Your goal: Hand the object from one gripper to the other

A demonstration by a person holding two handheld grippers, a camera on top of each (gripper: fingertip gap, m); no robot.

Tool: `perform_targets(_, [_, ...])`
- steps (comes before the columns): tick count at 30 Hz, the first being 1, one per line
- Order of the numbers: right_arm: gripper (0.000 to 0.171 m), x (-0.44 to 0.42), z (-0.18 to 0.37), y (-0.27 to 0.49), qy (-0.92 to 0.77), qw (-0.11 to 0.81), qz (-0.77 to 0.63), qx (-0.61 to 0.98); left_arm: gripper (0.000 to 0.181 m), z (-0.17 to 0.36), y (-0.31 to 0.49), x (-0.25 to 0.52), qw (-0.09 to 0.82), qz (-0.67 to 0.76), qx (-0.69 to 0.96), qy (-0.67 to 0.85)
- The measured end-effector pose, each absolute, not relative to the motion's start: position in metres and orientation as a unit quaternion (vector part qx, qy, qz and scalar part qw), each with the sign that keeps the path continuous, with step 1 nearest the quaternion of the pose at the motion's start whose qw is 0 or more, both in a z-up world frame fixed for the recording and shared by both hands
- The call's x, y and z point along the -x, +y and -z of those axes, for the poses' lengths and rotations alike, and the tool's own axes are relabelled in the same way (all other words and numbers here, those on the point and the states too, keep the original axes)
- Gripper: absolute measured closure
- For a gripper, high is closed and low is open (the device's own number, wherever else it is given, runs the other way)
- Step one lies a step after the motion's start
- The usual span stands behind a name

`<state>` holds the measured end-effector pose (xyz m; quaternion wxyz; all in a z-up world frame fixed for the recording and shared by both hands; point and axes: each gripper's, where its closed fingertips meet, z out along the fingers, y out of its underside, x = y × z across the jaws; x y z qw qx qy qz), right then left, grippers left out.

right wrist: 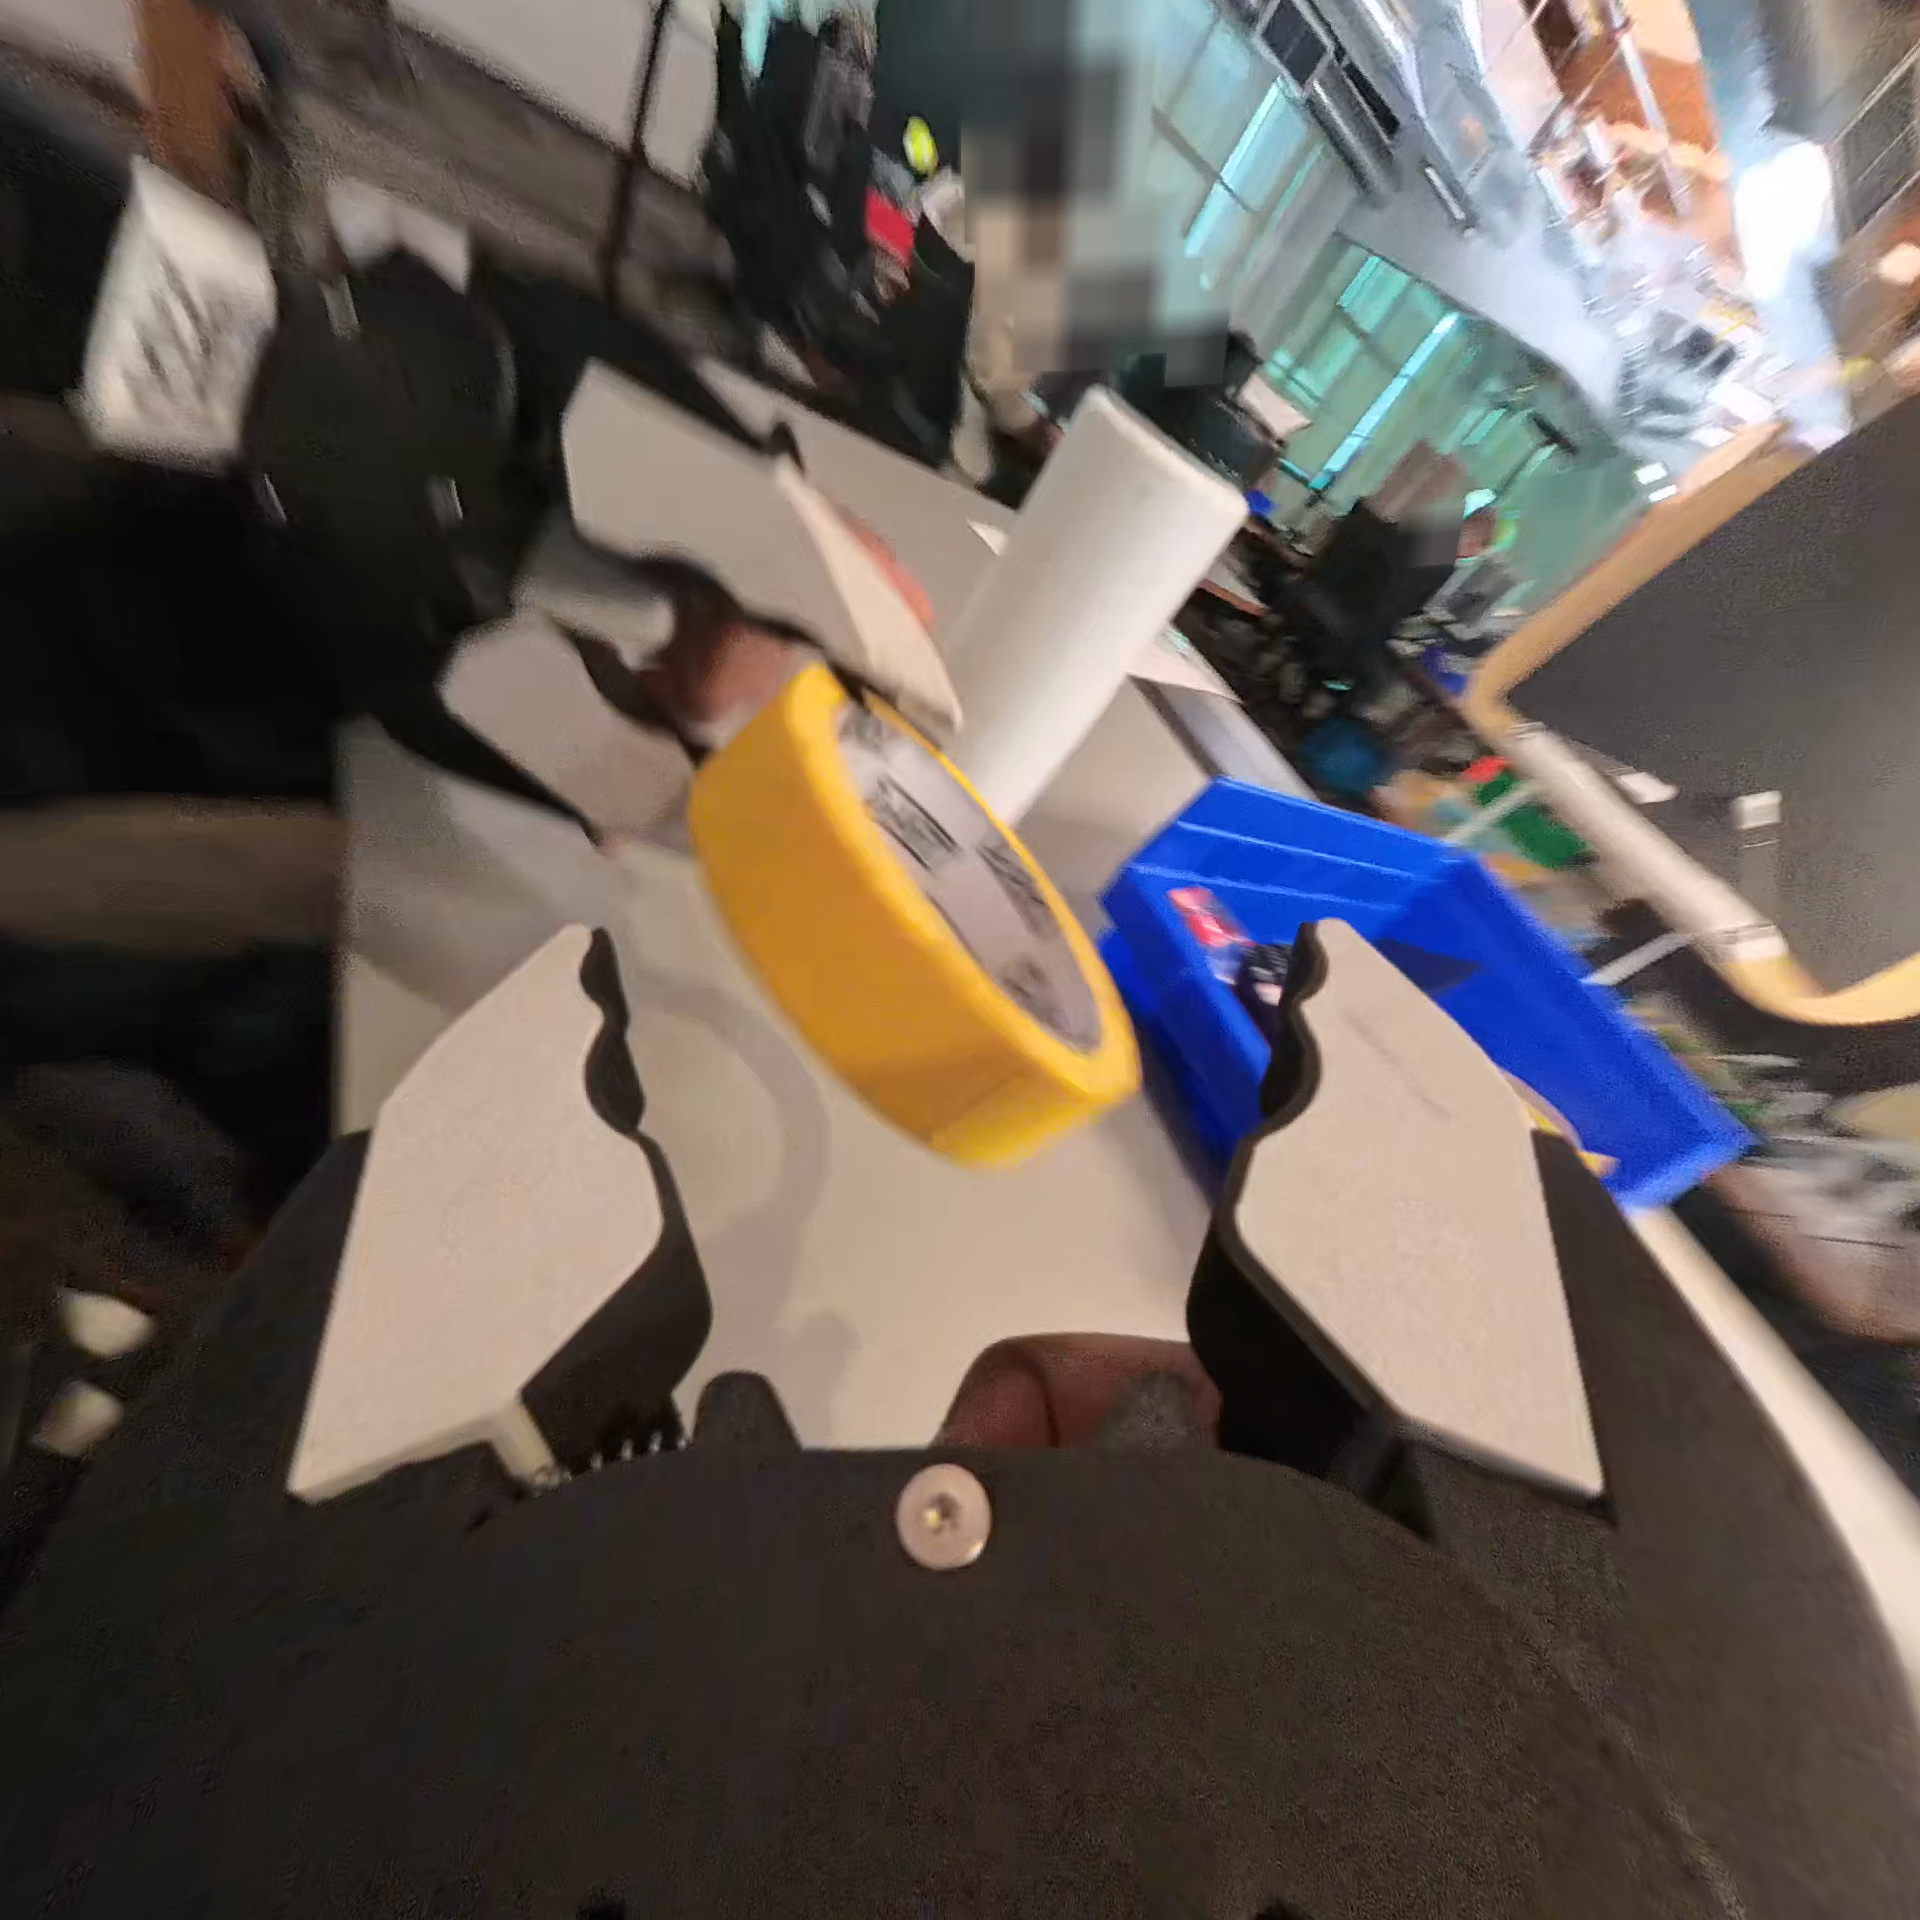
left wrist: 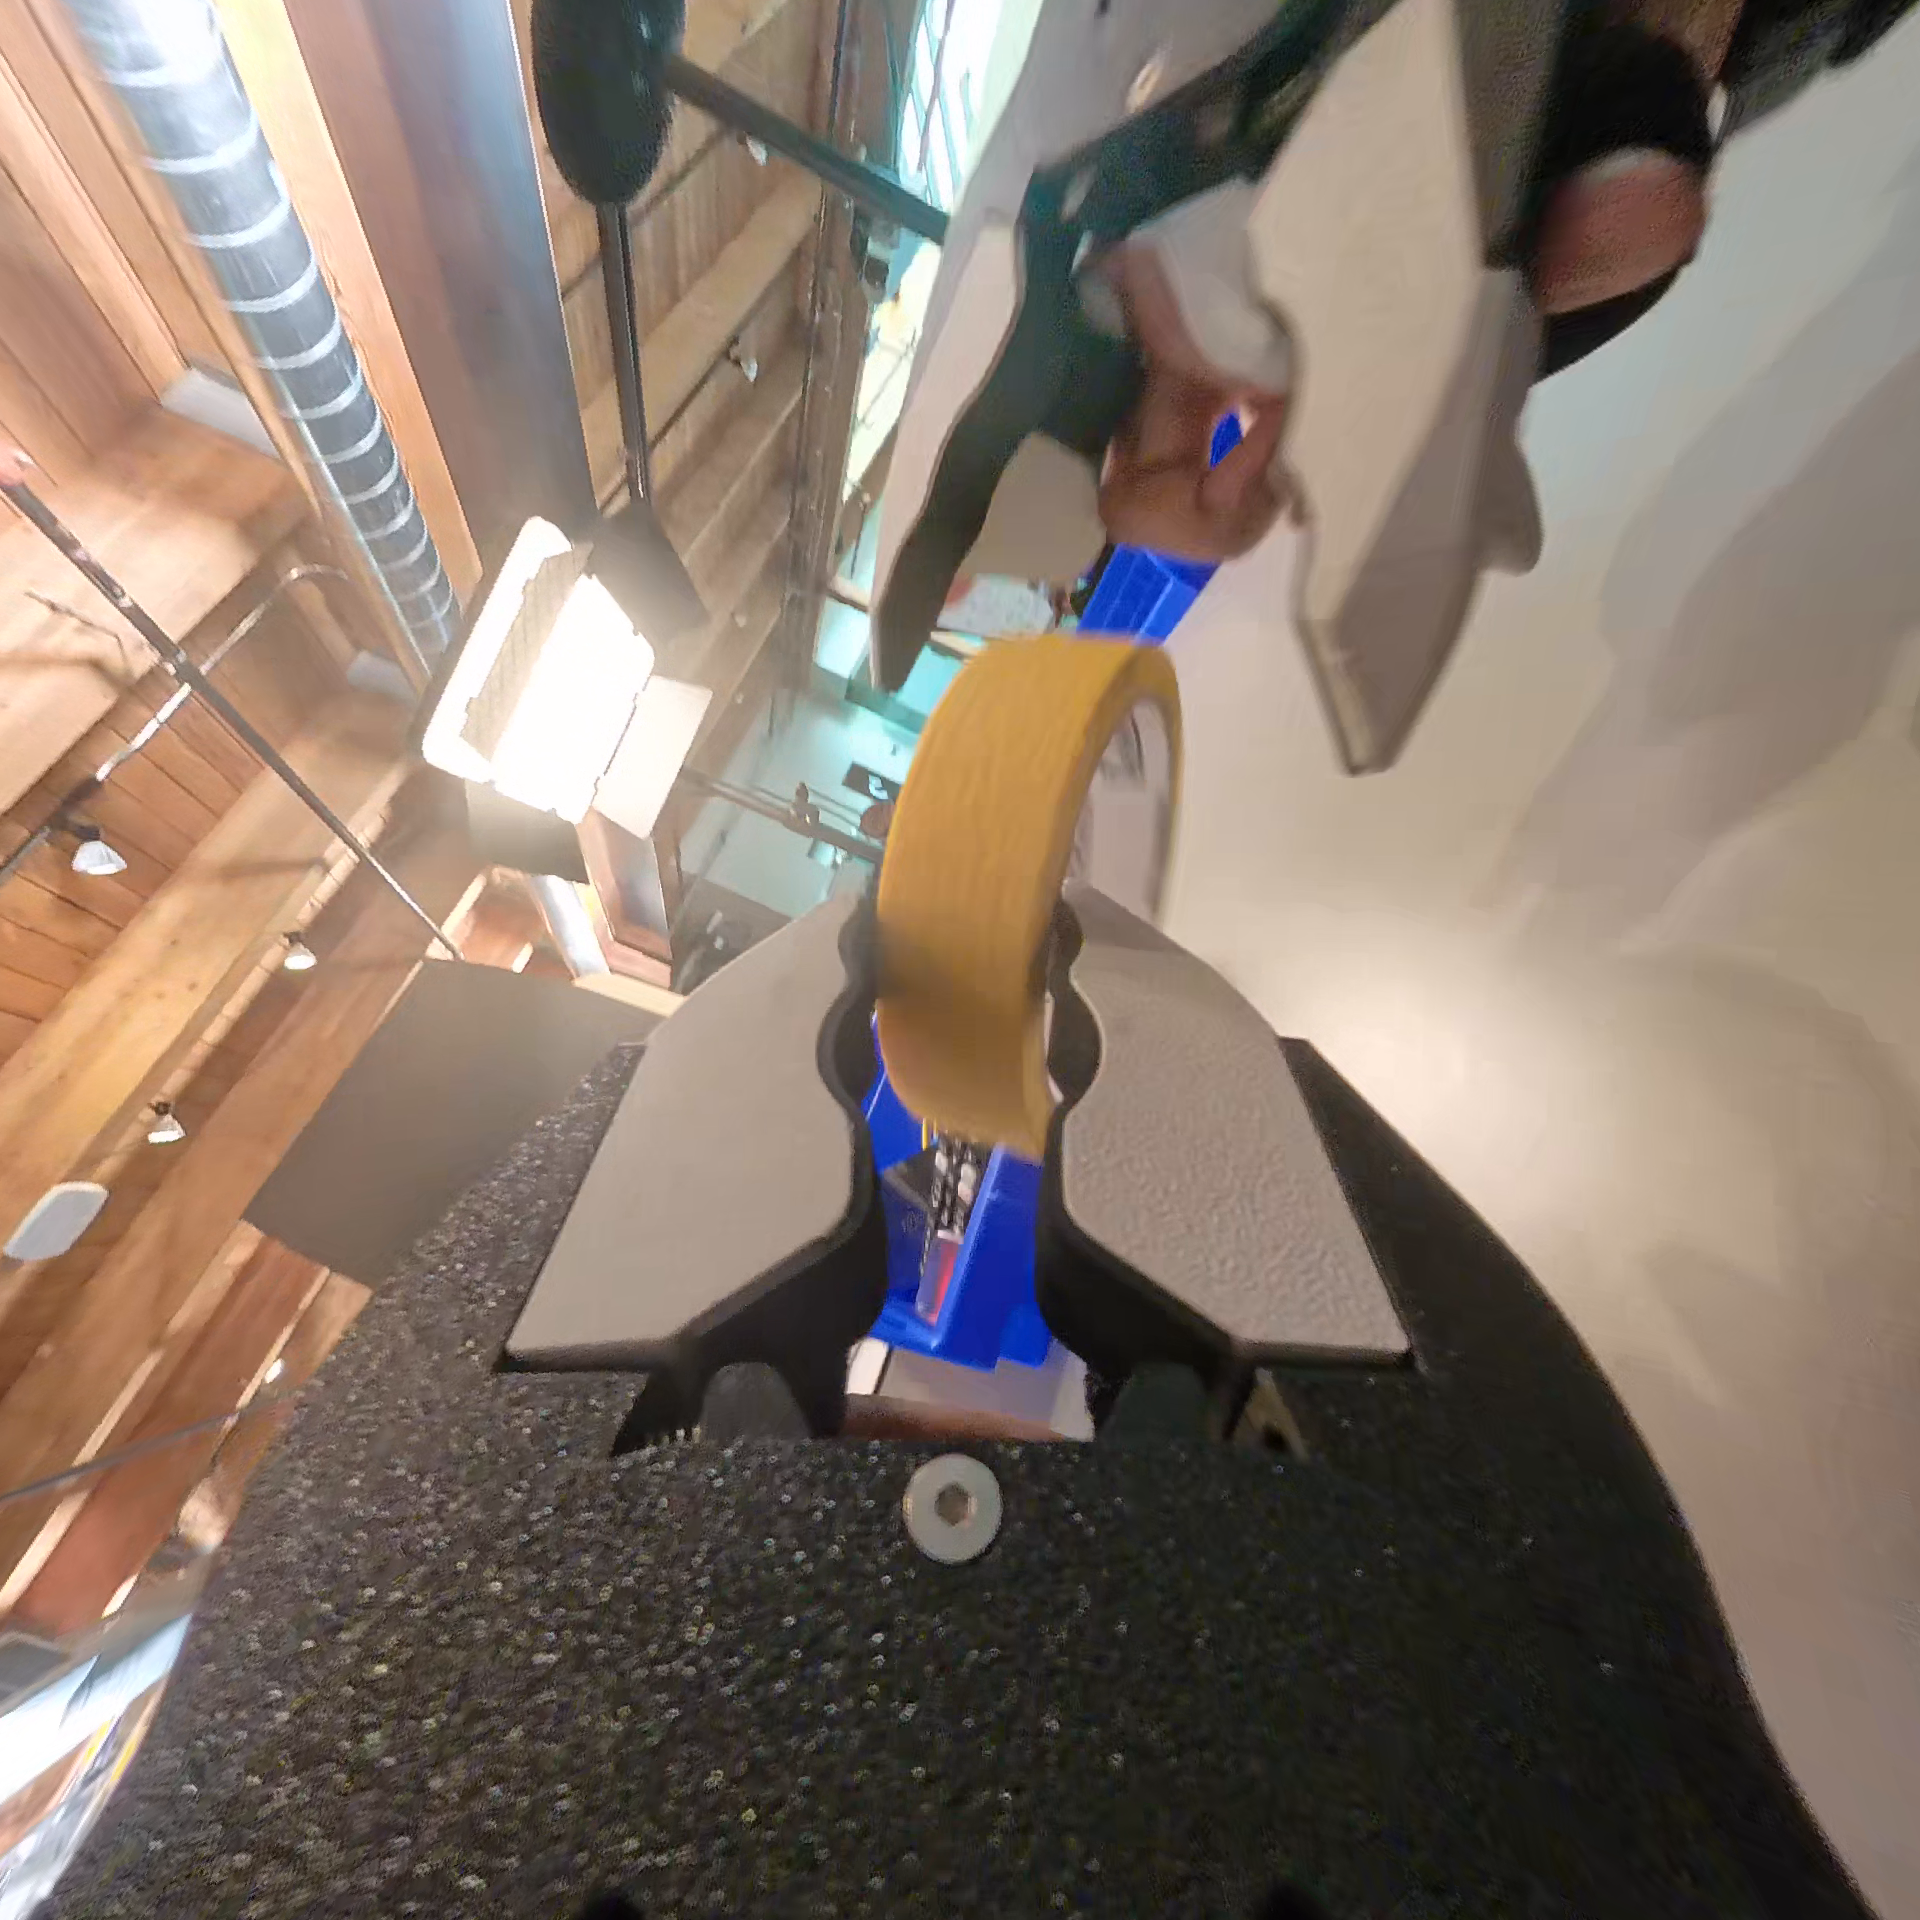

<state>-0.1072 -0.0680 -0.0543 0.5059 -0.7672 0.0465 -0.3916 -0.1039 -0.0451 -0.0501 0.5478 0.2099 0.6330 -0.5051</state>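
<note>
Tape roll pinched left, right spread wide

Lower frame: left gripper [left wrist: 961, 997], grey textured fingers clamped on the smooth yellow masking tape roll [left wrist: 997, 883], near rim hidden between them. Above centre, right gripper [left wrist: 1132, 717], fingers wide apart, just off the roll. Beyond, blurred: blue plastic bin [right wrist: 1455, 935], white cylinder [right wrist: 1101, 603].

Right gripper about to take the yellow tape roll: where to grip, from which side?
Grip the free rim of the yellow tape roll, opposite the left gripper that pinches its far edge. Bring the open right gripper straight on, its fingers across the flat faces; the band is narrow.
</note>
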Motion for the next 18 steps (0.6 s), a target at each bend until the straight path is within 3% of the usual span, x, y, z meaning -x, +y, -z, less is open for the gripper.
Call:
perform_targets(1, [0.051,0.104,0.058,-0.075,0.030,0.464,0.427,0.776,0.152,0.050,-0.043,0.101,0.550,0.495,-0.206,0.641])
perform_targets(5, [0.053,0.097,0.074,-0.081,0.005,0.369,0.480,0.796,0.153,0.050,-0.037,0.096,0.550,0.483,-0.195,0.653])
perform_targets(11, [0.069,0.092,0.099,-0.069,0.000,0.348,0.454,0.820,0.153,0.053,-0.047,0.124,0.526,0.490,-0.265,0.643])
perform_targets(18, [0.116,0.103,0.103,-0.056,-0.035,0.361,0.441,0.821,0.153,0.051,-0.057,0.147,0.514,0.496,-0.309,0.628])
